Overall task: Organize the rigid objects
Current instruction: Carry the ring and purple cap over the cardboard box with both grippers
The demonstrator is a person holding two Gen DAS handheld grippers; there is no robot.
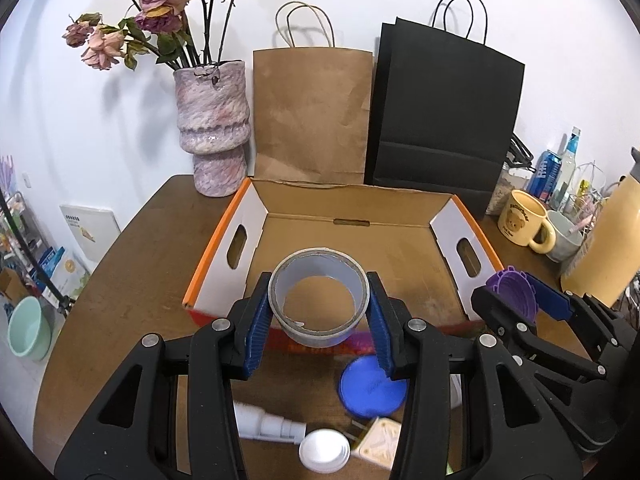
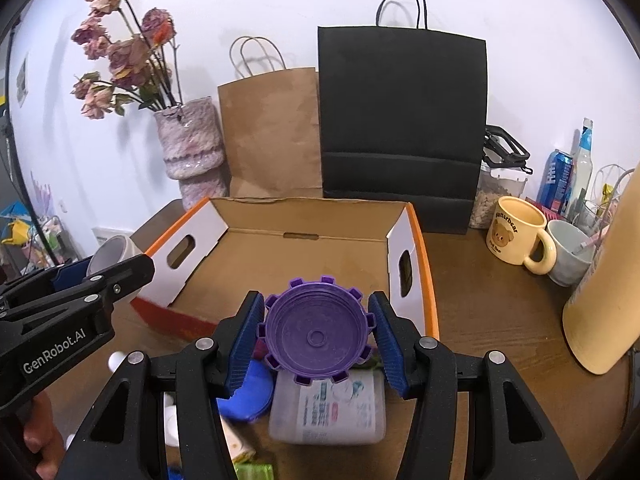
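My left gripper (image 1: 319,316) is shut on a grey tape roll (image 1: 319,300), held above the front edge of an open cardboard box (image 1: 352,204) with orange and white sides. My right gripper (image 2: 316,332) is shut on a purple notched lid (image 2: 316,334), held at the box's front right corner (image 2: 416,264). The right gripper and lid also show in the left wrist view (image 1: 516,296). The left gripper with the roll shows at the left of the right wrist view (image 2: 80,280). The box floor is bare.
On the brown table (image 1: 140,260) lie a blue round lid (image 1: 372,390), a white pipe fitting (image 1: 268,424), a white cap (image 1: 324,450), a beige block (image 1: 380,440) and a clear packet (image 2: 328,408). A vase (image 1: 212,128), paper bags (image 1: 312,112), mugs (image 2: 516,236) and bottles stand behind.
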